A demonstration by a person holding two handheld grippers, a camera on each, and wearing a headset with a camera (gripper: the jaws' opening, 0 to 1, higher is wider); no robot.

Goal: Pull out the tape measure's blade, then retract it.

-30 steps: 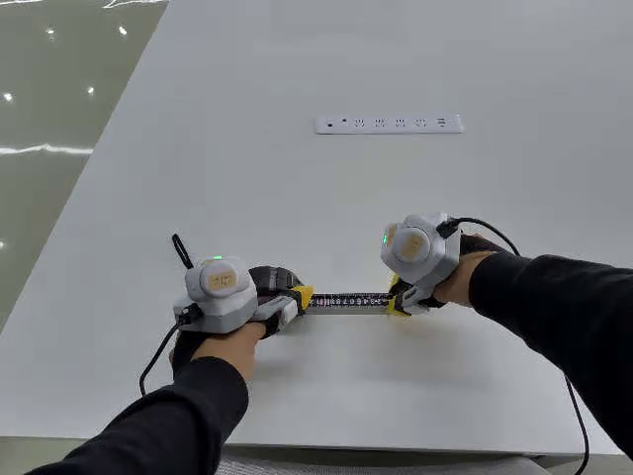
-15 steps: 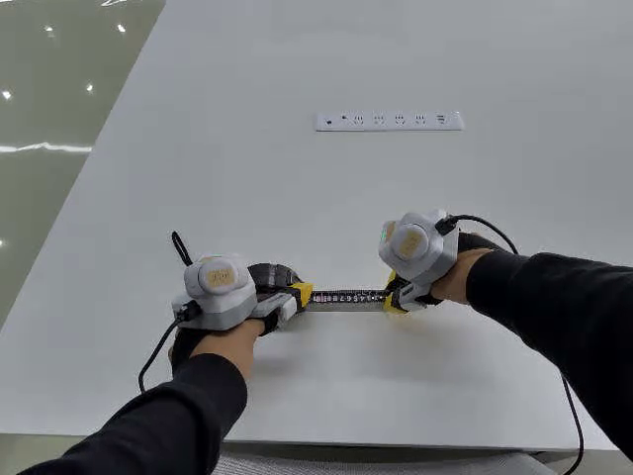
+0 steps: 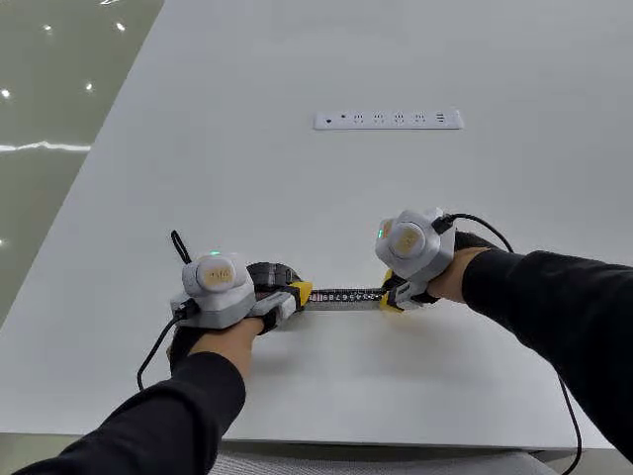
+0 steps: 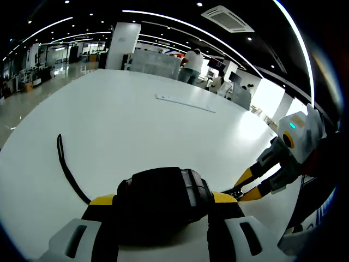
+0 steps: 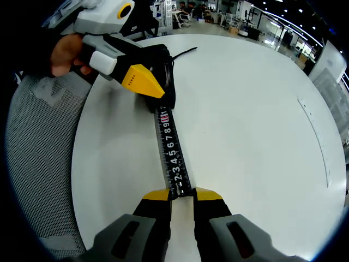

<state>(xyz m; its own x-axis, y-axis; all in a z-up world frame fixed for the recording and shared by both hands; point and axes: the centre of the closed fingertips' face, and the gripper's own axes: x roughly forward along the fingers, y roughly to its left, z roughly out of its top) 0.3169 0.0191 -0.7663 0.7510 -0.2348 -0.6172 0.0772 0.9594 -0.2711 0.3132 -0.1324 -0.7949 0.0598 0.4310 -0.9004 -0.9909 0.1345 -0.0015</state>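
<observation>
The black tape measure case (image 3: 274, 277) lies on the white table near its front edge, and my left gripper (image 3: 287, 302) is shut on it. In the left gripper view the case (image 4: 163, 202) sits between the yellow-tipped jaws of my left gripper (image 4: 163, 199). A short length of numbered blade (image 3: 343, 295) runs right from the case to my right gripper (image 3: 393, 300). In the right gripper view my right gripper (image 5: 181, 195) is shut on the end of the blade (image 5: 173, 158), which leads up to the case (image 5: 161, 68). The case's black wrist cord (image 3: 181, 249) trails to the left.
A white power strip (image 3: 388, 121) lies flat far back on the table (image 3: 297, 178). The table's left edge borders a glossy floor (image 3: 49, 119). A grey mesh chair (image 5: 43, 136) stands below the front edge. People stand far off in the room (image 4: 191, 64).
My right gripper has moved a little left toward the case, and the exposed blade has become shorter. The left gripper and the case have stayed in place.
</observation>
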